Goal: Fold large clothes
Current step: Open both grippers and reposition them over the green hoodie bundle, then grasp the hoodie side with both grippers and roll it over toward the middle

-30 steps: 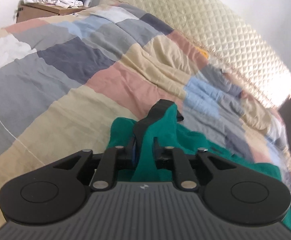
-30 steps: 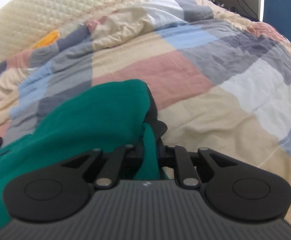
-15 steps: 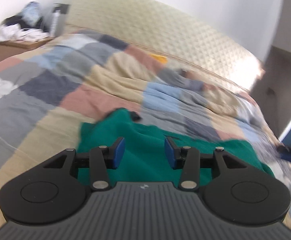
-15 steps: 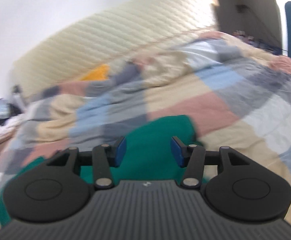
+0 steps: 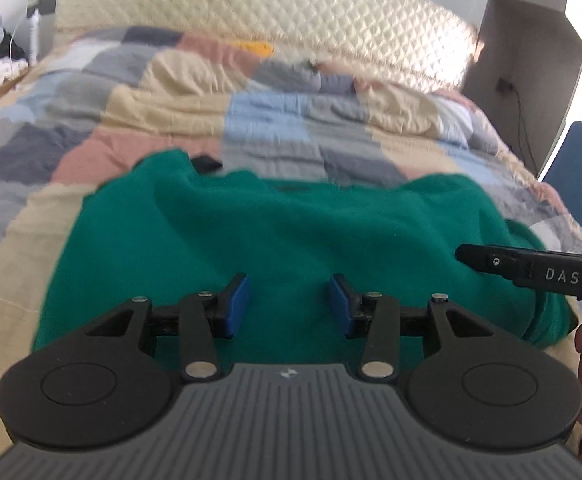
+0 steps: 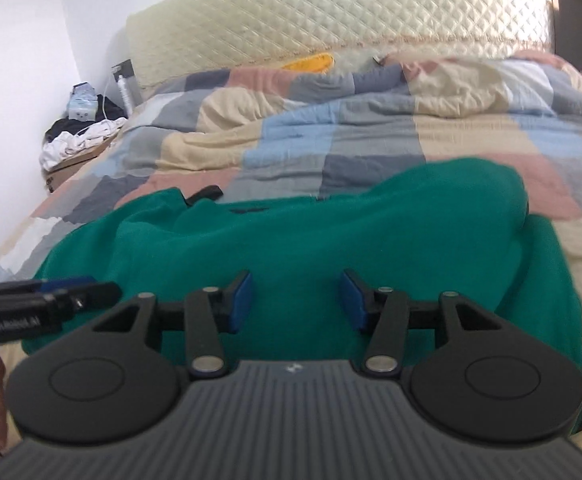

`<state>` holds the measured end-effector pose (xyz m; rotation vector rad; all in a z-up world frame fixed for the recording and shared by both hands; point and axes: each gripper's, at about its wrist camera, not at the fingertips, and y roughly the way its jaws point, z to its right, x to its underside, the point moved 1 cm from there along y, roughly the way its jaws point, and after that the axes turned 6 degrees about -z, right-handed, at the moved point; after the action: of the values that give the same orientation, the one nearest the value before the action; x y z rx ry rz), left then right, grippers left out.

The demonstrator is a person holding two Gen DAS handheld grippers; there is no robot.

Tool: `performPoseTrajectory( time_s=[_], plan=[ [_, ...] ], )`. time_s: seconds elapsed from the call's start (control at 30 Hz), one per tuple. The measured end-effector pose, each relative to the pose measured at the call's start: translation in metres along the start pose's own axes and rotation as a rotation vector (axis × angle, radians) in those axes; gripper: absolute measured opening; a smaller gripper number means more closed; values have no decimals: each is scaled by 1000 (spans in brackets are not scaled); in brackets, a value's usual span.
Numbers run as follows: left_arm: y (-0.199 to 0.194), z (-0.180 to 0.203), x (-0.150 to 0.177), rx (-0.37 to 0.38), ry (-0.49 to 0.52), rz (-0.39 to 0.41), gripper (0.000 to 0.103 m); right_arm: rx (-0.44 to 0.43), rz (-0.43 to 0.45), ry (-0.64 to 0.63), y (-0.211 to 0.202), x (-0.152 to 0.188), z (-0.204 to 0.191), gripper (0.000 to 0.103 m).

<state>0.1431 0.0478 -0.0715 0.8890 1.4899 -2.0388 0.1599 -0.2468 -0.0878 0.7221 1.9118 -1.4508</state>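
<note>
Both tongs are hanging partly open with nothing between the blue pads: the left gripper [image 5: 289, 306] and the right gripper [image 6: 295, 301] are hovering side by side over the near part of the green garment [image 6: 331, 240], gripping none of it. Beyond them the garment is lying across the patchwork quilt [image 6: 371, 136], apparently doubled over once, its far edge rounded and lumpy. Judging by that shape, further folds and smoothing are remaining. Farthest off, the quilted headboard [image 6: 331, 12] is standing.
</note>
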Motion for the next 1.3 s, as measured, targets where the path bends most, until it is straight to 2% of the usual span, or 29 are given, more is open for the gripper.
performPoseTrajectory(
  time_s=[0.13, 0.3, 0.5, 0.63, 0.7, 0.9, 0.97, 1.0, 1.03, 1.13, 1.3],
  plan=[
    [15, 2, 0, -20, 23, -35, 50, -14, -51, 29, 14, 6, 3, 52],
    [20, -3, 0, -12, -2, -41, 50, -10, -59, 26, 22, 10, 2, 52],
    [-5, 2, 6, -33, 0, -9, 51, -40, -37, 92, 4, 10, 9, 52],
    [-38, -1, 13, 3, -59, 19, 61, -88, -9, 239, -21, 15, 21, 52],
    [-52, -5, 18, 46, -121, 24, 63, -108, -1, 310, -32, 21, 25, 53],
    [-64, -29, 43, 208, -428, -31, 67, -206, -12, 510, -52, 38, 35, 57],
    [-58, -36, 50, 228, -501, -70, 72, -247, -19, 579, -52, 45, 38, 74],
    [-53, -39, 53, 243, -532, -88, 73, -287, -14, 631, -51, 50, 42, 89],
    [-49, -43, 55, 254, -566, -103, 76, -327, -17, 693, -48, 54, 45, 93],
    [-36, -58, 62, 290, -701, -127, 83, -367, -84, 835, -33, 67, 53, 93],
    [-12, -83, 74, 340, -913, -141, 85, -419, -148, 1010, -11, 87, 60, 94]
  ],
)
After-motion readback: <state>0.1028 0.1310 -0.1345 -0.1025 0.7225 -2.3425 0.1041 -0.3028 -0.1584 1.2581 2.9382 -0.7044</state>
